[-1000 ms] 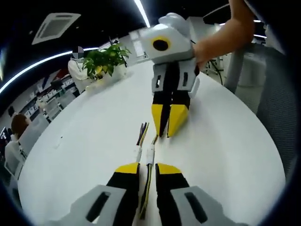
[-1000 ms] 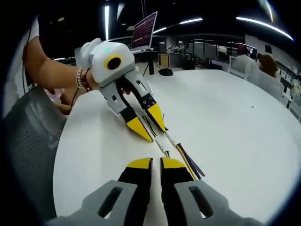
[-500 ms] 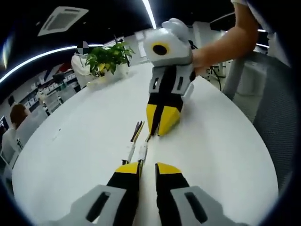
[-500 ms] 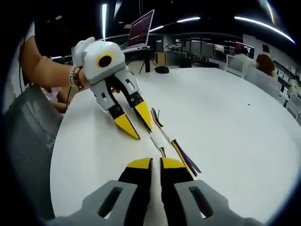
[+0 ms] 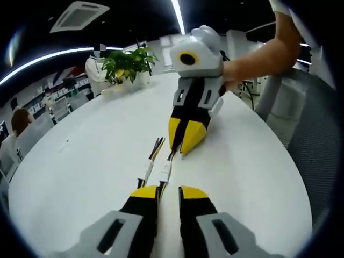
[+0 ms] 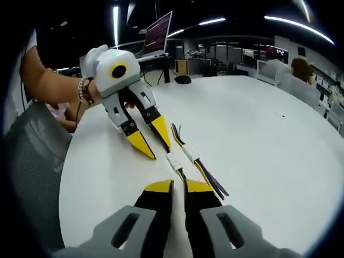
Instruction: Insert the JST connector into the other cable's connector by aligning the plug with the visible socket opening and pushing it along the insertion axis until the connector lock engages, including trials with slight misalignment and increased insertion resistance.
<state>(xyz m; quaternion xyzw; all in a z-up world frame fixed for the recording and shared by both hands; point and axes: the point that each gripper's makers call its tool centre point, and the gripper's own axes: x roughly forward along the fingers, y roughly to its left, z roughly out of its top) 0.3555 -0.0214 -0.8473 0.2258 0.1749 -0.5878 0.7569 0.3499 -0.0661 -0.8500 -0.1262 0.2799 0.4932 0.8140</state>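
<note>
Your left gripper (image 5: 167, 192), yellow-tipped, stands open, nothing between its jaws; your right gripper (image 6: 172, 186) is pinched nearly closed on the thin wires of one cable (image 6: 181, 174); two small white JST connectors (image 5: 157, 171) lie side by side on the round white table (image 5: 80, 166), just ahead of the left jaws, apart and unmated; multicoloured wire bundle (image 6: 210, 180) trails beside them; green potted plant (image 5: 127, 63) stands at the far edge.
</note>
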